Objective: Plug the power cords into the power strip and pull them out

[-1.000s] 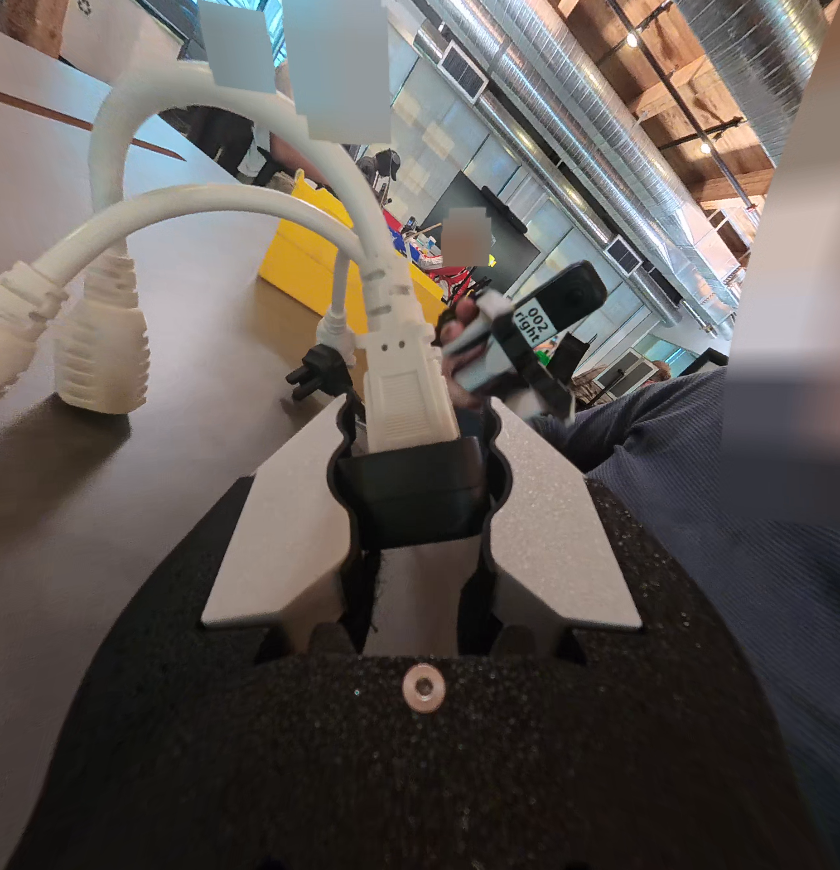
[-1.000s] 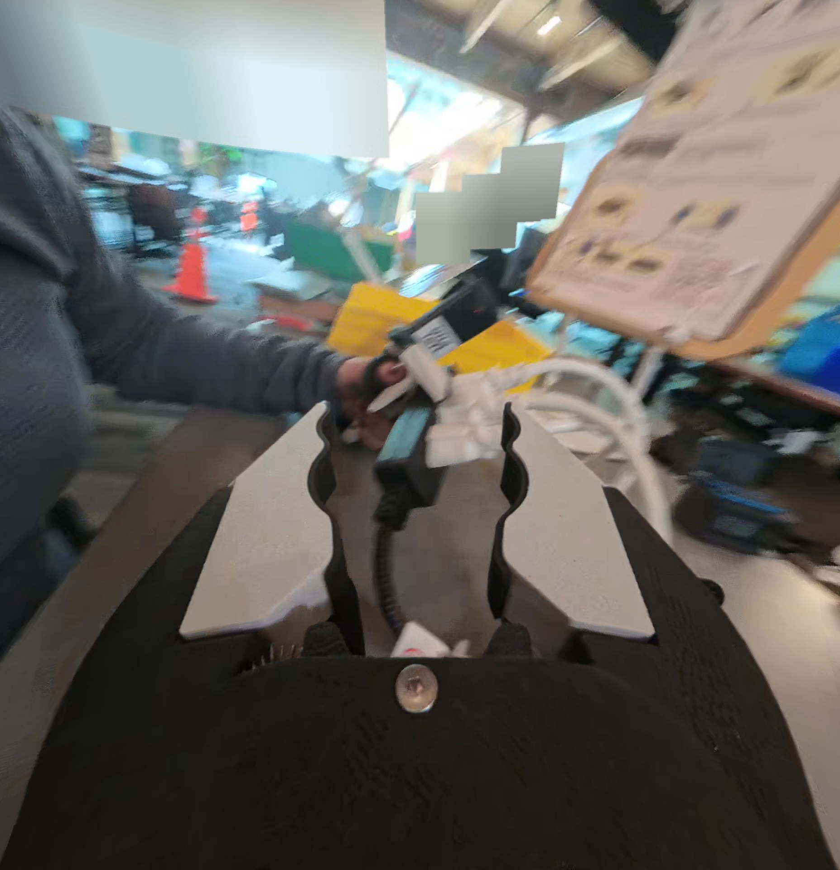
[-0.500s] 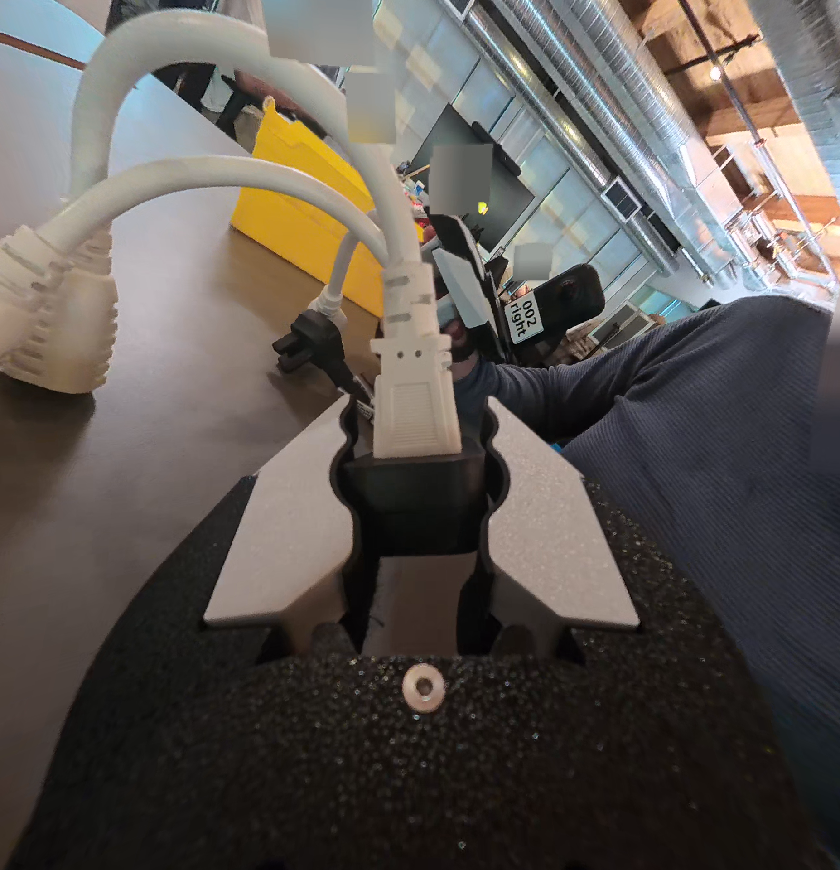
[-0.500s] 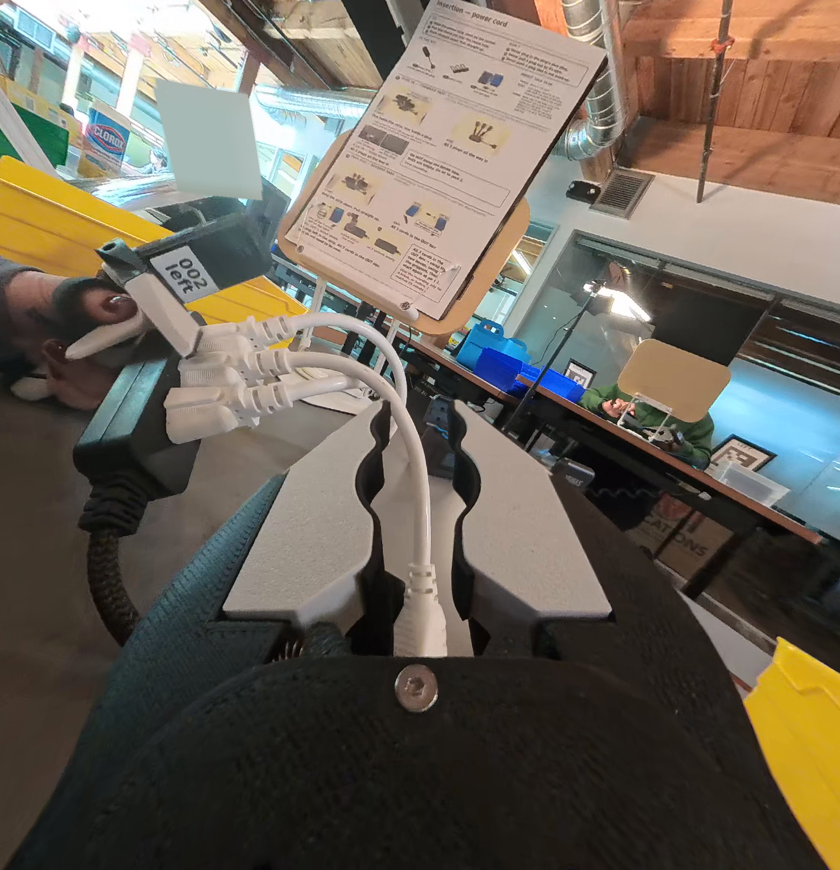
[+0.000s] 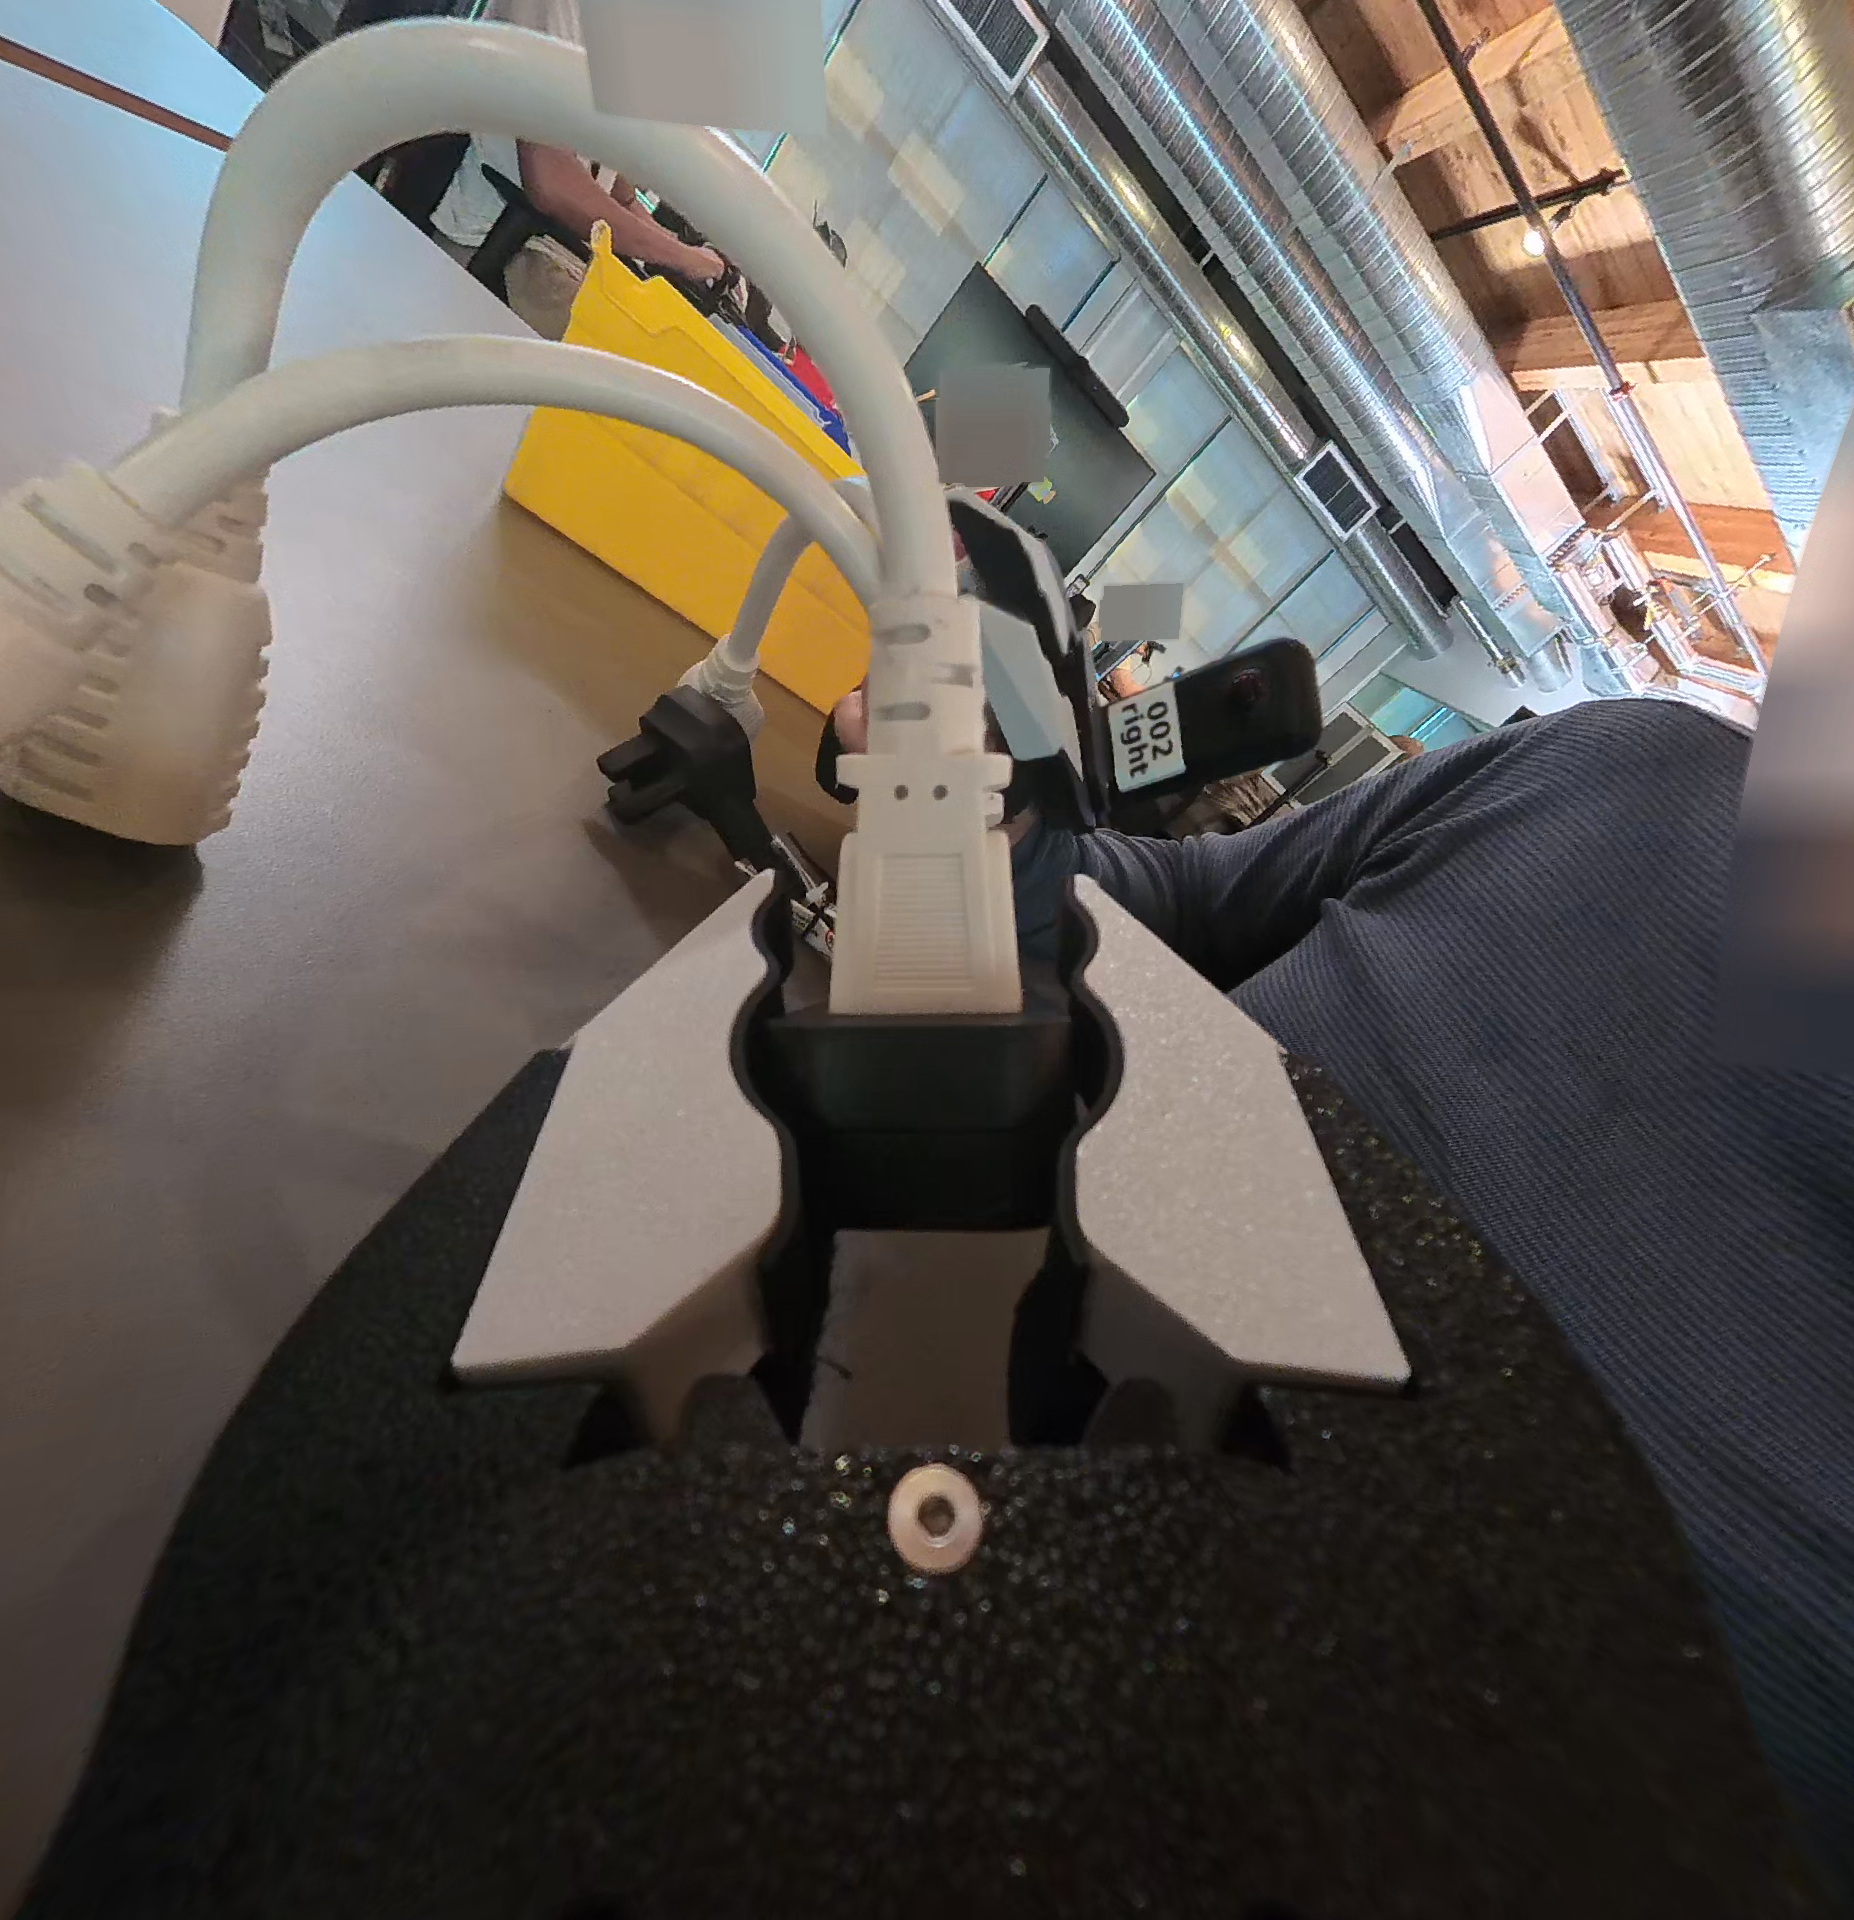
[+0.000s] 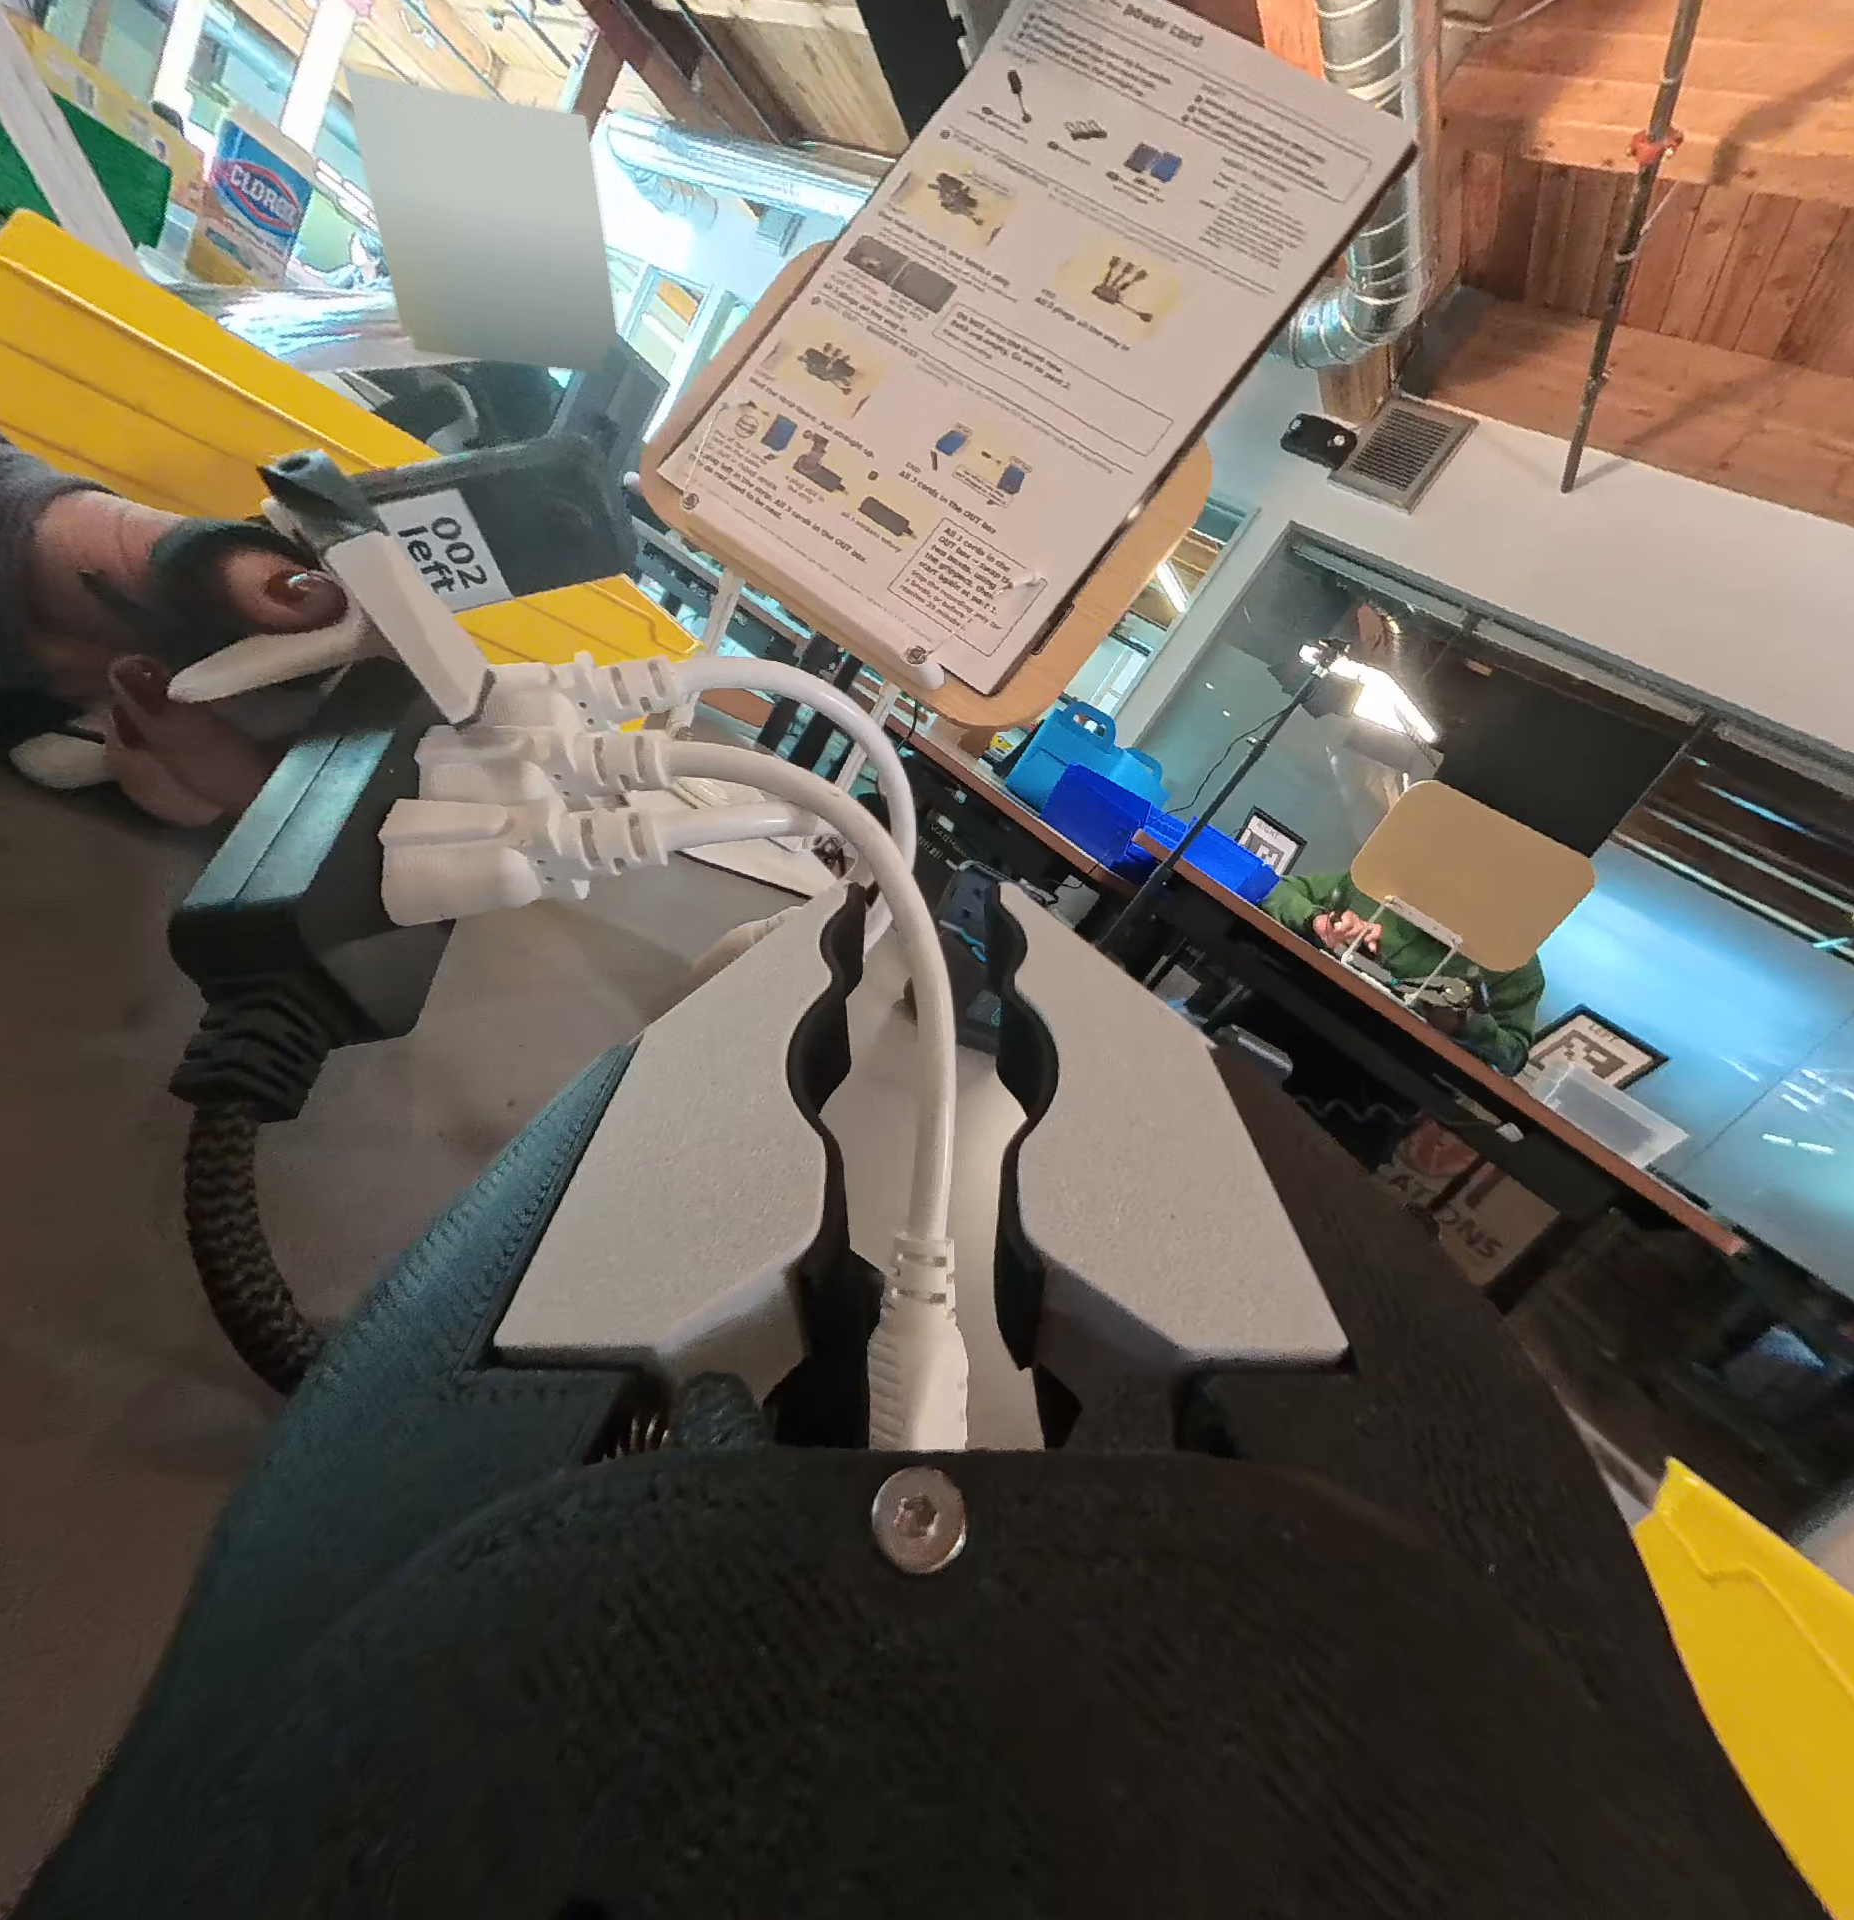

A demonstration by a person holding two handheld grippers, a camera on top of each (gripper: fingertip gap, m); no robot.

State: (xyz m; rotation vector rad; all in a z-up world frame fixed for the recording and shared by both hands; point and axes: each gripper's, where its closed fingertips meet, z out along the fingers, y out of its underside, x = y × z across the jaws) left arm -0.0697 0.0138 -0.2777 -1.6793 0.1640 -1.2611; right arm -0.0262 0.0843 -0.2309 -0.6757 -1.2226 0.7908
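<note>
1. Left gripper: jaws narrow, clamped on the end of the black power strip. In the right wrist view the same strip sits on the grey table, with its braided black lead curling toward the camera.

2. Right gripper: a thin white cord runs down the channel between the fingers, and its strain relief sits deep at the base. The jaws stand narrow around it, but the wavy pads do not visibly touch the cord, so I cannot tell whether it is actually gripped.

3. Plug count: three white plugs are seated side by side in the strip, cords arching away. From the left wrist view only the nearest plug shows clearly, upright in its socket.

4. Far ends of the cords: two chunky white connectors rest on the table well to the left; a black connector lies near the yellow bin.

5. Progress, as a judgement: the plug-in half looks complete, since all three visible cords are seated. The pull-out half appears not yet done; no plug is out of the strip.

6. Remaining: extract each plug while the left gripper steadies the strip. Pulling by the cord rather than the plug body risks slipping.
</note>
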